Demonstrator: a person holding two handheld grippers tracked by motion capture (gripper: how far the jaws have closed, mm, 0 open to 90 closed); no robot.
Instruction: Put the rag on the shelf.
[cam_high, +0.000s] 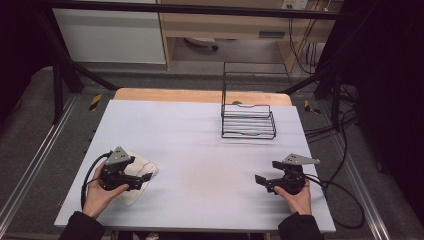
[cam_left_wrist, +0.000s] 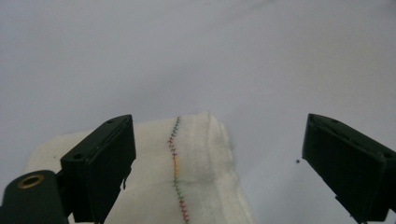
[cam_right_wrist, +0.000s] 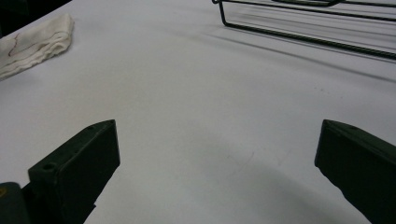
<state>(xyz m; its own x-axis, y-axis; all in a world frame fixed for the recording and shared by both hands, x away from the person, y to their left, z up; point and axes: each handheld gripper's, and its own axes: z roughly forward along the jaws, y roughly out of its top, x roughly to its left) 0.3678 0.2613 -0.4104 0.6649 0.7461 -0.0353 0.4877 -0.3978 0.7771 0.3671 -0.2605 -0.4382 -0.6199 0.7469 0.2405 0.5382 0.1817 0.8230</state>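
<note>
A folded white cloth (cam_high: 142, 186) with a coloured stitched seam lies at the near left of the white table (cam_high: 200, 145). My left gripper (cam_high: 141, 169) hovers right over it, open. In the left gripper view the cloth (cam_left_wrist: 191, 158) sits low between the spread jaws of the left gripper (cam_left_wrist: 219, 140), closer to the left jaw, and I cannot tell whether either jaw touches it. My right gripper (cam_high: 268, 171) is held at the near right, open, pointing left with nothing in it. In the right gripper view the right gripper (cam_right_wrist: 217, 140) frames bare tabletop, with the cloth (cam_right_wrist: 37, 39) far off.
A black wire rack (cam_high: 248, 120) stands at the back right of the table, and its lower bars (cam_right_wrist: 303, 37) cross the top of the right gripper view. Cables trail off the table's right side. A wooden edge shows behind the white cover.
</note>
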